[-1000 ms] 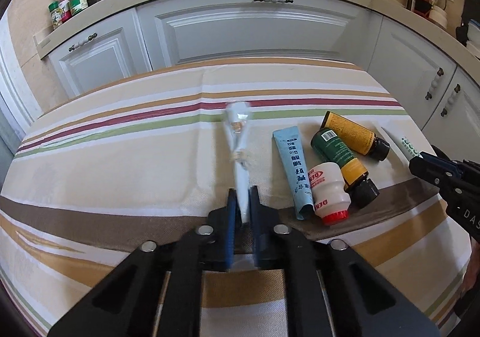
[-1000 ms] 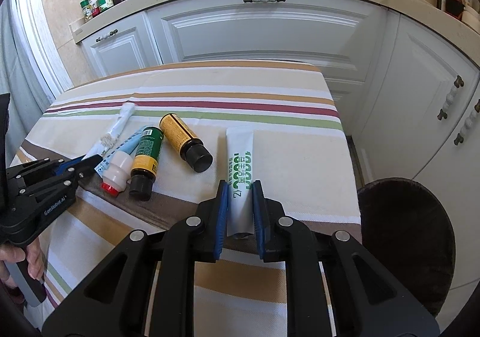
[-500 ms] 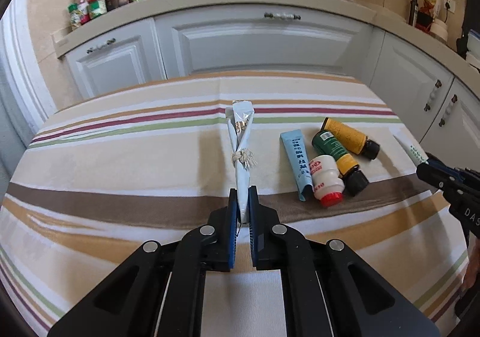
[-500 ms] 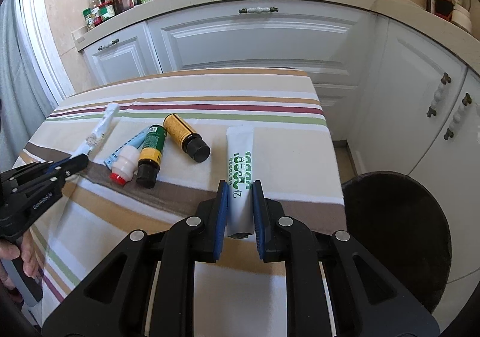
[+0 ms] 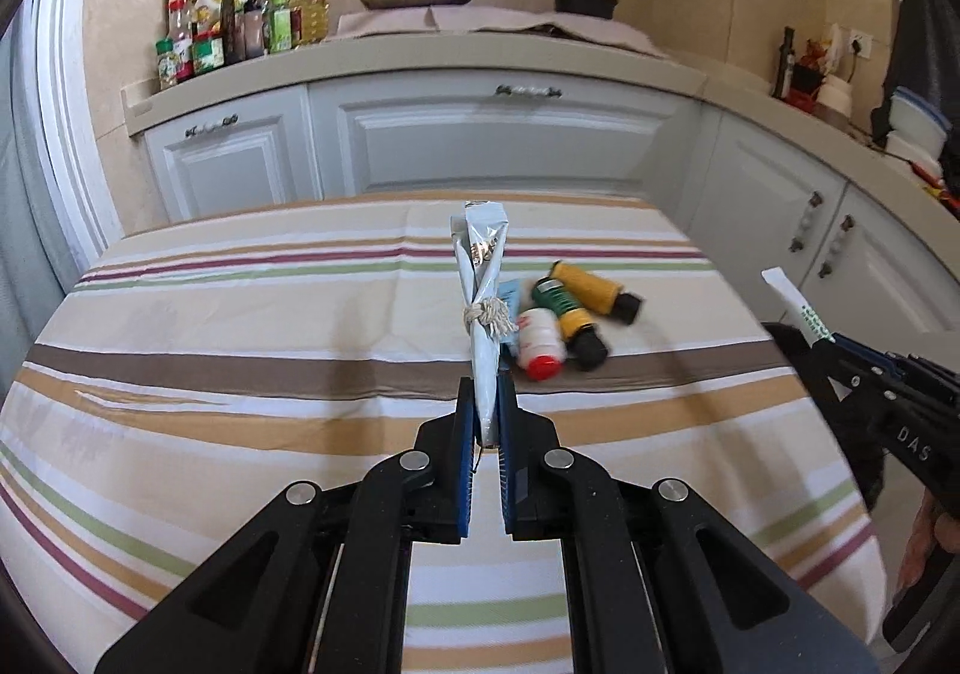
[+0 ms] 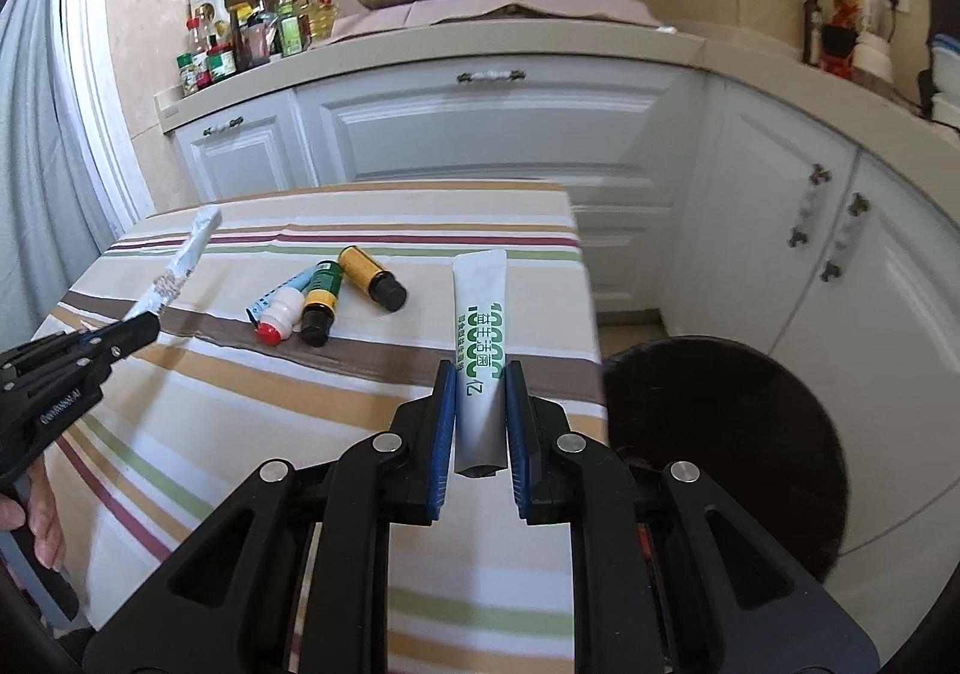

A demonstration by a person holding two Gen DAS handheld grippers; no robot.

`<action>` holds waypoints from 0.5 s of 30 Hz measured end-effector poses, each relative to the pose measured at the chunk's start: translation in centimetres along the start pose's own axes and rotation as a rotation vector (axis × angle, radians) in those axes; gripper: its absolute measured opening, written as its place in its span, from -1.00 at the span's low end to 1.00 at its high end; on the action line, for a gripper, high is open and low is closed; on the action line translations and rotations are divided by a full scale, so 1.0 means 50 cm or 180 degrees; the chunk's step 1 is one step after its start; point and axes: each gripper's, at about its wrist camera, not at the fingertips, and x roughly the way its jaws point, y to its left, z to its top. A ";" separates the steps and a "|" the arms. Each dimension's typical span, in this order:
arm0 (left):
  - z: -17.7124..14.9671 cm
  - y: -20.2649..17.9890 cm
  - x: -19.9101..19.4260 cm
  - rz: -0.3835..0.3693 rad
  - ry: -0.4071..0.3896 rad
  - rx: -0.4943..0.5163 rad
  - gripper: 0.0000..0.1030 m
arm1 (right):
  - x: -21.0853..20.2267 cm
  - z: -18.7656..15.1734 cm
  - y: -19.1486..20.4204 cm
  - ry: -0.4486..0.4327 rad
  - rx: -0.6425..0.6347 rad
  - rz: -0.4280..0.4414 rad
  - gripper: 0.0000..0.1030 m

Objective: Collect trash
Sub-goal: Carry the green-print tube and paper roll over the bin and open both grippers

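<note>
My left gripper [image 5: 486,392] is shut on a twisted pale-blue wrapper [image 5: 480,278] tied with string and holds it above the striped tablecloth [image 5: 240,326]. My right gripper [image 6: 480,380] is shut on a white tube with green print [image 6: 480,314], lifted over the table's right edge. The right gripper [image 5: 840,344] and its tube [image 5: 795,305] also show at the right of the left wrist view. The left gripper [image 6: 150,323] and wrapper [image 6: 186,260] show at the left of the right wrist view.
On the cloth lie a blue tube [image 6: 282,290], a small white bottle with red cap [image 6: 282,314], a green bottle [image 6: 321,296] and a yellow bottle [image 6: 369,275]. A dark round bin [image 6: 720,446] stands on the floor right of the table. White cabinets [image 6: 480,134] stand behind.
Both grippers have risen and drawn back from the table with their items. The wrapper and the white tube are now off the cloth.
</note>
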 end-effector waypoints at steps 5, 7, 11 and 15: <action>-0.008 -0.049 -0.031 -0.0149 -0.0070 0.0122 -0.85 | -0.051 -0.023 -0.030 -0.0085 0.0072 -0.0135 -0.69; -0.012 -0.068 -0.040 -0.0213 -0.0085 0.0171 -0.85 | -0.068 -0.032 -0.043 -0.0116 0.0108 -0.0191 -0.69; -0.020 -0.113 -0.055 -0.0352 -0.0120 0.0254 -0.85 | -0.103 -0.050 -0.074 -0.0177 0.0207 -0.0306 -0.69; -0.028 -0.166 -0.068 -0.0471 -0.0170 0.0368 -0.85 | -0.130 -0.065 -0.105 -0.0242 0.0282 -0.0422 -0.69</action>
